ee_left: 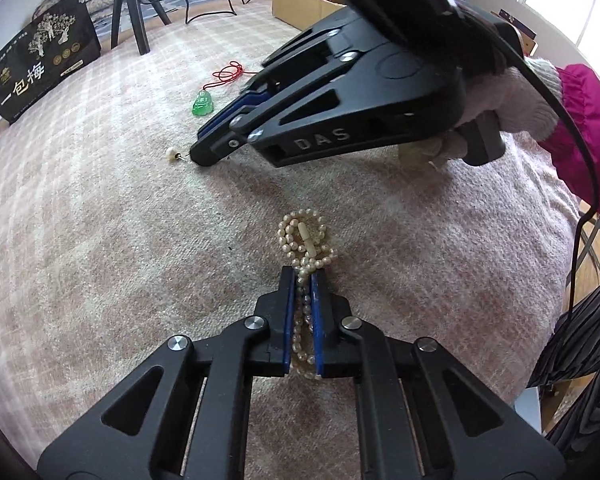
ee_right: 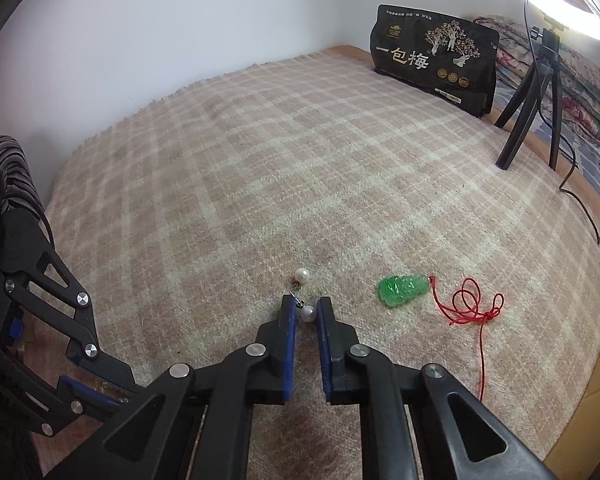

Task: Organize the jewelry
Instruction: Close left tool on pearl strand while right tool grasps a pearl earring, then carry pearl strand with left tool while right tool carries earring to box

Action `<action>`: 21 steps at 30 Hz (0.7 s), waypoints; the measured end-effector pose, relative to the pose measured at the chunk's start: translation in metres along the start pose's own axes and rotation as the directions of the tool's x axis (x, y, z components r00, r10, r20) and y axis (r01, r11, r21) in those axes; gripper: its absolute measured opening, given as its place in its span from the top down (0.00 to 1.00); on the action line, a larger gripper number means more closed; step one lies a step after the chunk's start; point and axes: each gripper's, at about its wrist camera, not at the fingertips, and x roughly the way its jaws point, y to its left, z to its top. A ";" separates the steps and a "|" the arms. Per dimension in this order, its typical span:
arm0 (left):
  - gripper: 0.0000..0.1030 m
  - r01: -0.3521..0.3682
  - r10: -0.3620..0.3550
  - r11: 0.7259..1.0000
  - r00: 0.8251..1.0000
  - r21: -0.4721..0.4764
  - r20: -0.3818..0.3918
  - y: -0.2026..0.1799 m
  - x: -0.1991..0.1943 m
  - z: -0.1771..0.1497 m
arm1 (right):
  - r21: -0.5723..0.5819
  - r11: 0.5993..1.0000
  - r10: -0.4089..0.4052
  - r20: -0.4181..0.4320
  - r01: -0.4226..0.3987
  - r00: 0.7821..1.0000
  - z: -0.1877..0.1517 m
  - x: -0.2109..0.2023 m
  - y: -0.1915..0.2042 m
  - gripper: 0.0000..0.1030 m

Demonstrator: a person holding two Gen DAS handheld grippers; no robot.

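In the left wrist view, my left gripper (ee_left: pixel 304 276) is shut on a strand of the cream pearl necklace (ee_left: pixel 305 236), whose bunched loops lie just past the fingertips on the plaid blanket (ee_left: pixel 100 240). Further off, my right gripper (ee_left: pixel 198 156) points down at the blanket beside a pearl earring (ee_left: pixel 172 155). In the right wrist view, the right gripper (ee_right: pixel 306 302) holds a second pearl earring (ee_right: pixel 308 313) between its blue pads. The first earring (ee_right: pixel 301 275) lies loose just ahead. A green jade pendant (ee_right: pixel 403 290) on a red cord (ee_right: pixel 470 304) lies to the right.
A black snack bag (ee_right: pixel 436 64) stands at the far edge of the bed near a tripod (ee_right: pixel 532 100) with a trailing black cable. A cardboard box (ee_left: pixel 304 2) sits at the back. A gloved hand (ee_left: pixel 516 96) with a magenta sleeve holds the right gripper.
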 end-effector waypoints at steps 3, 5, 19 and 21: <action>0.95 0.012 -0.012 1.000 1.000 -0.022 0.002 0.002 -0.004 -0.002 | 0.009 1.000 -0.015 0.001 0.015 1.000 -0.003 -0.007 0.001 0.92; 0.95 0.023 -0.023 0.999 1.000 -0.039 0.004 0.004 -0.006 -0.002 | 0.017 0.999 -0.029 0.001 0.029 1.000 -0.005 -0.013 0.001 0.92; 0.95 0.088 -0.079 0.991 0.993 -0.101 0.089 0.007 -0.040 0.009 | 0.053 0.989 -0.136 0.012 0.135 0.991 -0.010 -0.066 0.010 0.92; 0.95 0.091 -0.079 0.990 0.991 -0.106 0.112 0.008 -0.047 0.011 | 0.059 0.987 -0.151 0.014 0.150 0.988 -0.011 -0.075 0.012 0.92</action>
